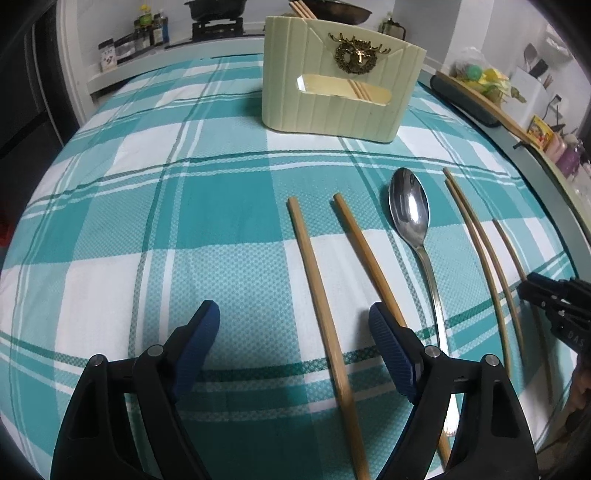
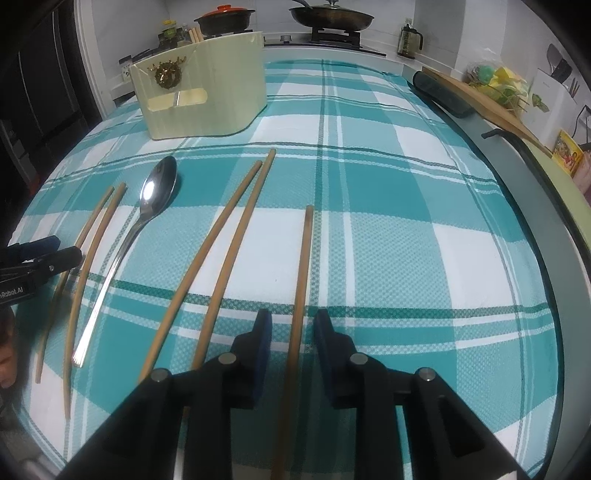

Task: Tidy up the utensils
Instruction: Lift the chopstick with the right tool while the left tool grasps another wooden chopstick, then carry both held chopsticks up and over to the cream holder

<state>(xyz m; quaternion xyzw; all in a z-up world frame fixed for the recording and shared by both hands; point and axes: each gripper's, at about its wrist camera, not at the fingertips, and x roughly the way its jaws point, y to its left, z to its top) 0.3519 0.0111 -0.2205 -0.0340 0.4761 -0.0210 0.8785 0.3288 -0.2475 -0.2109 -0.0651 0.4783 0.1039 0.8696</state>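
Observation:
Several bamboo chopsticks and a steel spoon (image 1: 409, 206) lie on the teal checked cloth. A cream utensil holder (image 1: 340, 81) stands at the back with chopsticks in it; it also shows in the right wrist view (image 2: 207, 88). My left gripper (image 1: 293, 321) is open, its jaws straddling one chopstick (image 1: 317, 295), with another (image 1: 364, 251) by its right finger. My right gripper (image 2: 293, 325) is open, jaws either side of a single chopstick (image 2: 303, 280) without touching it. A chopstick pair (image 2: 229, 236) and the spoon (image 2: 147, 206) lie to its left.
The table's grey rim (image 2: 554, 236) curves along the right. A cutting board with green and yellow items (image 2: 495, 92) sits beyond it. A stove with a pan (image 2: 332, 16) and a pot (image 2: 225, 20) lies behind the table. Bottles (image 1: 147, 29) stand at the back left.

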